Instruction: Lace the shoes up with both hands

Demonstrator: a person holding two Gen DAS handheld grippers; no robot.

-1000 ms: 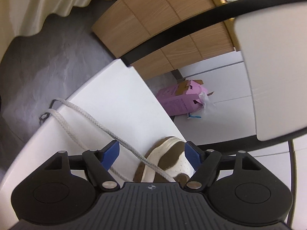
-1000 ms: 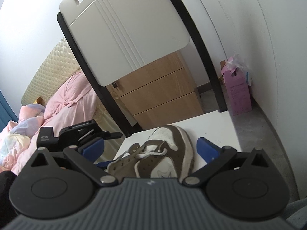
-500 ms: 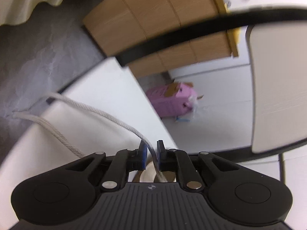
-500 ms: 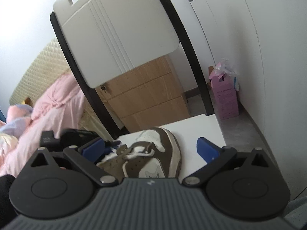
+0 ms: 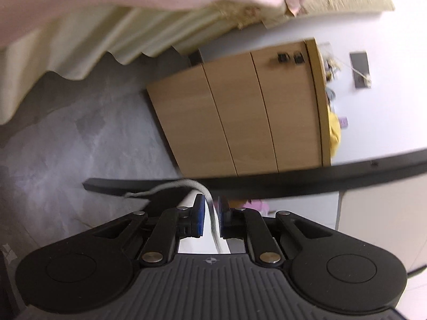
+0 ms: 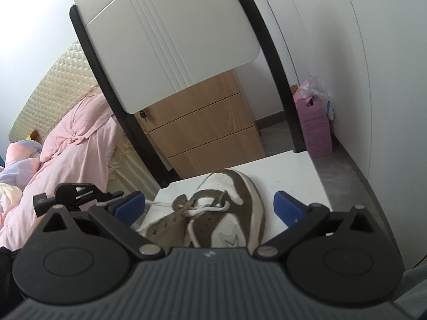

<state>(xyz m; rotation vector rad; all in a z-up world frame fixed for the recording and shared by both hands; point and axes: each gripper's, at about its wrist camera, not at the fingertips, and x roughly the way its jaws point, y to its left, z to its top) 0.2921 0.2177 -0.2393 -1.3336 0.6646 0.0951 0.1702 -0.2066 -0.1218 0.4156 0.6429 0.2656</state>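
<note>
Your left wrist view rides just behind the left claw (image 5: 211, 213), rolled sideways, looking down past it at the floor (image 5: 80, 138), the wooden cabinet (image 5: 240, 117) and the bed (image 5: 80, 26) beyond. Your right wrist view sits close behind the right claw (image 6: 208, 205), facing forward and downward over the tabletop (image 6: 293, 170). Both views share that cabinet (image 6: 202, 130), the bed (image 6: 80, 144) and the black chair frame (image 5: 293, 178)

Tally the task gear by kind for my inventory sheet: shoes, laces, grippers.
Shoe: 1
Lace: 1
Grippers: 2, the left gripper shut on the lace and the right gripper open over the shoe
Total: 4
</note>
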